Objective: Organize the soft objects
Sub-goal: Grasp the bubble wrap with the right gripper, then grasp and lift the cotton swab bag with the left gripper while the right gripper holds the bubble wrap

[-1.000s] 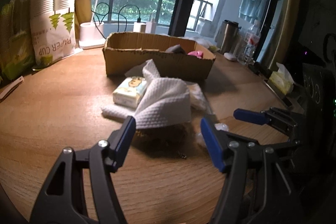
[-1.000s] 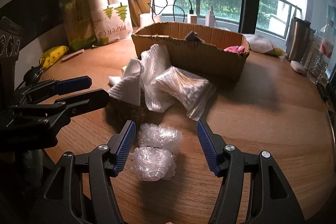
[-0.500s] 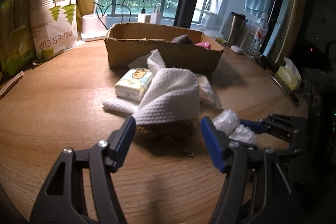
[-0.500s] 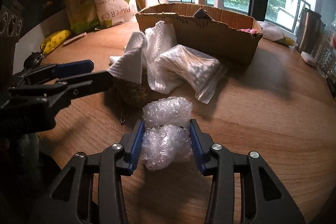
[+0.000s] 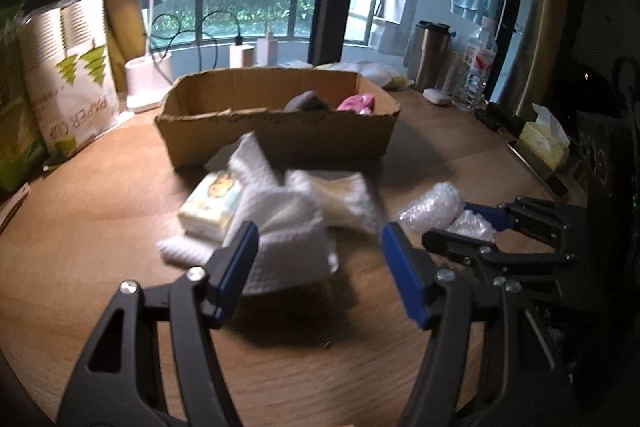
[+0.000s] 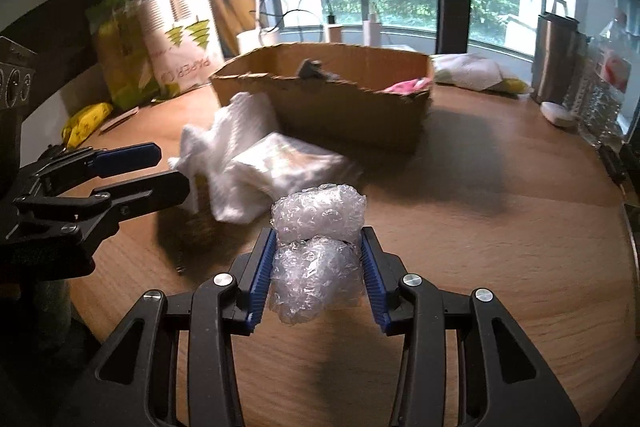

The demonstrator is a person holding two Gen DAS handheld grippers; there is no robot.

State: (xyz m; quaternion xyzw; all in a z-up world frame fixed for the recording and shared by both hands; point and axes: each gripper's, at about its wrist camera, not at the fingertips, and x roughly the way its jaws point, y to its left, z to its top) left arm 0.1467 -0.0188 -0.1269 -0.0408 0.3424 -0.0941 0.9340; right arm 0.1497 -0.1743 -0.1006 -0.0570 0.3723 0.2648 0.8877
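The right tool [image 6: 318,269] has just closed its jaws on a bubble wrap bundle [image 6: 316,247], pinching the lower lobe between the blue pads while the upper lobe bulges free above them, over the wooden table [image 6: 500,247]. The left tool [image 5: 316,263] stands open and empty over a white paper towel [image 5: 280,223] heaped with a tissue pack [image 5: 212,203] and a bag of cotton swabs [image 5: 344,199].

The wrap is slick and springy, so I judge it could squirt out or unroll on the way to the cardboard box [image 6: 340,103]. A low carry may snag the torn near rim. The left tool, close by, could drag the towel pile.
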